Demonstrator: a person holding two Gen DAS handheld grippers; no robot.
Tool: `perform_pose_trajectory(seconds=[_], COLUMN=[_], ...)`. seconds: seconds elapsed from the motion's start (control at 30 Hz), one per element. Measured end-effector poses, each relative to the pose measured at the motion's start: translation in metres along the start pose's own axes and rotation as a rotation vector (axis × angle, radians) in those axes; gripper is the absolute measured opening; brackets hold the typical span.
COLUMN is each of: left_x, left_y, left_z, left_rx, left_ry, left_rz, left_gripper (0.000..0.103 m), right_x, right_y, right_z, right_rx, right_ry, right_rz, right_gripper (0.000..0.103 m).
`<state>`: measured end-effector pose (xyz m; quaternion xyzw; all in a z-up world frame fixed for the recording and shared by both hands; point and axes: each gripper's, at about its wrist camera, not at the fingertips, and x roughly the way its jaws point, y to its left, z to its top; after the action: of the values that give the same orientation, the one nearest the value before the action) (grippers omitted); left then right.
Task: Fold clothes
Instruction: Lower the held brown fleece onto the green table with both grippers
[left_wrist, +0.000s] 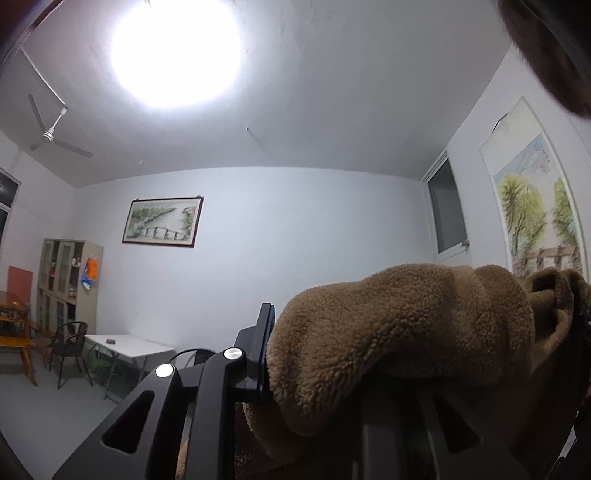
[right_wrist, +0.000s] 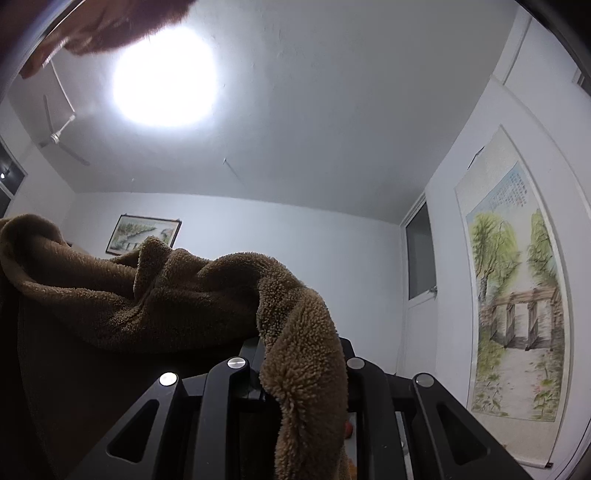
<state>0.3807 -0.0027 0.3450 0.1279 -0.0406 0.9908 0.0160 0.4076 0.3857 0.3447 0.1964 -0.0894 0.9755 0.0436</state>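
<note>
Right wrist view: right gripper tilted upward, clamping fleece garment.

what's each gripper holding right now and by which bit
Both hold the same brown fleece garment. The right gripper is shut on a fold of its edge. The left gripper has a bunched fold between its fingers; which part cannot be told.

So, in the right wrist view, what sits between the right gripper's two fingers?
A fold of the brown fleece garment fills the right gripper; the fingers are shut on it, and it hangs down over them. Only the right wrist view shows this.
</note>
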Motion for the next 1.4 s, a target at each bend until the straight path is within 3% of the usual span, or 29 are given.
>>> perform_pose_trajectory(seconds=[0.23, 0.4, 0.53, 0.73, 0.87, 1.13, 1.23, 1.27, 1.3, 1.37, 1.4], left_x=[0.002, 0.026, 0.068, 0.145, 0.208, 0.336, 0.383, 0.400, 0.409, 0.427, 0.431], left_y=[0.012, 0.014, 0.028, 0.048, 0.051, 0.042, 0.037, 0.034, 0.032, 0.027, 0.024], left_z=[0.009, 0.001, -0.032, -0.095, -0.141, -0.272, -0.329, -0.353, -0.372, -0.411, -0.427], left_rx=[-0.040, -0.036, -0.097, -0.143, -0.102, -0.018, 0.035, 0.059, 0.078, 0.121, 0.144], left_ry=[-0.036, 0.008, 0.161, 0.383, 0.510, 0.846, 1.014, 1.081, 1.133, 1.234, 1.265], left_rz=[-0.049, -0.056, -0.073, -0.050, -0.042, -0.040, -0.014, 0.005, 0.011, 0.009, 0.009], left_gripper=[0.025, 0.025, 0.026, 0.026, 0.026, 0.026, 0.040, 0.049, 0.052, 0.054, 0.054], right_x=[-0.011, -0.005, 0.025, 0.080, 0.132, 0.239, 0.276, 0.287, 0.299, 0.319, 0.313], right_y=[-0.004, 0.000, 0.005, 0.034, 0.049, 0.062, 0.068, 0.071, 0.073, 0.077, 0.080], right_z=[0.011, 0.008, -0.019, -0.071, -0.112, -0.226, -0.272, -0.292, -0.313, -0.358, -0.374], right_rx=[0.073, 0.074, 0.107, 0.054, 0.029, 0.013, 0.002, 0.013, 0.024, 0.062, 0.076], right_ry=[-0.044, -0.017, 0.103, 0.245, 0.334, 0.633, 0.772, 0.843, 0.915, 1.070, 1.119], right_rz=[0.041, 0.042, 0.067, 0.080, 0.069, 0.065, 0.081, 0.086, 0.092, 0.101, 0.104], right_gripper=[0.019, 0.019, 0.019, 0.019, 0.019, 0.019, 0.019, 0.024, 0.031, 0.071, 0.076])
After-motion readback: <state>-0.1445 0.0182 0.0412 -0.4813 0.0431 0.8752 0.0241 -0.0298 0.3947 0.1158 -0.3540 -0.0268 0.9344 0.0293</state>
